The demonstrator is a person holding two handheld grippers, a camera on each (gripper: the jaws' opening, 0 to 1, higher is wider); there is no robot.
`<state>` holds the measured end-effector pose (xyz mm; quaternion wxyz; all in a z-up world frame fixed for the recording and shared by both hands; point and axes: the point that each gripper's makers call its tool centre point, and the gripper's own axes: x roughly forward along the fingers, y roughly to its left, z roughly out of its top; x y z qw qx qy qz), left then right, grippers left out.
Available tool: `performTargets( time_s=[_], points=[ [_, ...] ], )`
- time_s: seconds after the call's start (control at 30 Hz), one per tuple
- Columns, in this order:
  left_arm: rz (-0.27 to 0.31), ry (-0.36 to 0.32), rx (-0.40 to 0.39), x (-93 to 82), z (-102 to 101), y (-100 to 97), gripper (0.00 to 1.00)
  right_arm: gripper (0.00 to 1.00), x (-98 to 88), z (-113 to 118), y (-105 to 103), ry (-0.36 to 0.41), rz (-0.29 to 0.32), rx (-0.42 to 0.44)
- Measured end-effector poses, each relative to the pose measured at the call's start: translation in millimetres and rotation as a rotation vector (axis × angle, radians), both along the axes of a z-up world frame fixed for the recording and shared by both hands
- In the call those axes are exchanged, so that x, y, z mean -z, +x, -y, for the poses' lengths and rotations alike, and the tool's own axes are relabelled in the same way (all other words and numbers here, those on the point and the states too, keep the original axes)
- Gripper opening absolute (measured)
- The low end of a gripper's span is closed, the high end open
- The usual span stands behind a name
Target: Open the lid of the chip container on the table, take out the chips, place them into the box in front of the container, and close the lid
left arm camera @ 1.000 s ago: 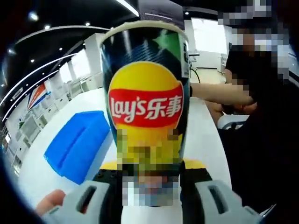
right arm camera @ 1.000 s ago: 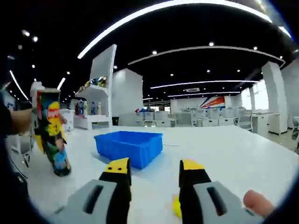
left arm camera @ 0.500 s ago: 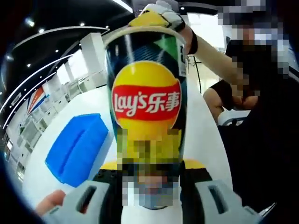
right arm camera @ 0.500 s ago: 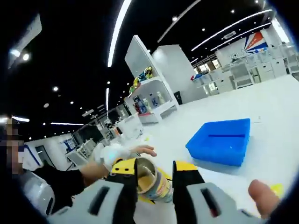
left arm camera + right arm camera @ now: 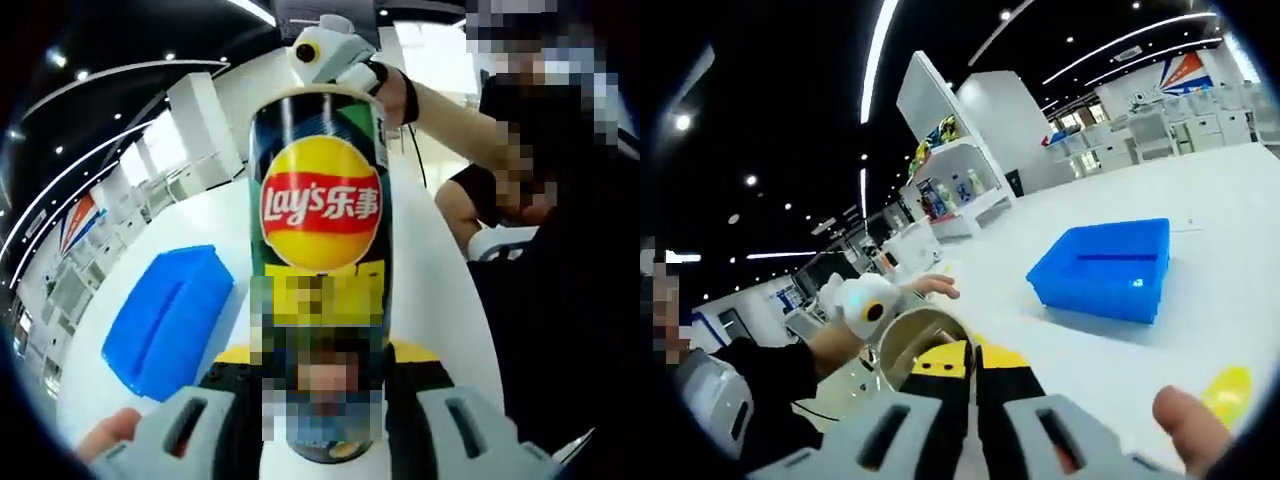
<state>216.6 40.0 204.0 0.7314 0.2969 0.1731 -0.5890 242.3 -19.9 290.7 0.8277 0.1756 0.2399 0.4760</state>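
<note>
The left gripper (image 5: 320,400) clamped the chip container (image 5: 320,250) upright on the table (image 5: 440,300). The right gripper (image 5: 973,365) was pinched shut at the can's open rim, perhaps on a chip. Best lift straight up, then carry to the blue box (image 5: 1102,270) nearby.
</note>
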Motion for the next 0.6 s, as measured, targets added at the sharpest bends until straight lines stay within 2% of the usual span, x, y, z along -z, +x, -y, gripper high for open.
performTargets(
  time_s=[0.1, 0.23, 0.4, 0.53, 0.6],
  points=[
    [0.008, 0.017, -0.002, 2.2, -2.7, 2.0, 0.46, 0.0, 12.8, 4.9, 2.7, 0.007, -0.031, 0.021],
    [0.015, 0.034, 0.001, 6.0, -6.4, 4.9, 0.46, 0.0, 39.1, 13.6, 10.6, 0.014, -0.086, 0.065],
    [0.005, 0.05, 0.007, 11.8, -13.3, 5.9, 0.45, 0.0, 65.3, 12.2, 9.9, 0.05, -0.143, 0.084],
    [0.016, 0.064, 0.018, 14.8, -18.6, 4.5, 0.45, 0.0, 77.2, 7.4, 4.8, 0.08, -0.146, 0.088],
    [0.02, 0.069, 0.024, 16.4, -21.7, 4.9, 0.45, 0.0, 81.9, 5.1, 3.2, 0.068, -0.097, 0.084]
  ],
)
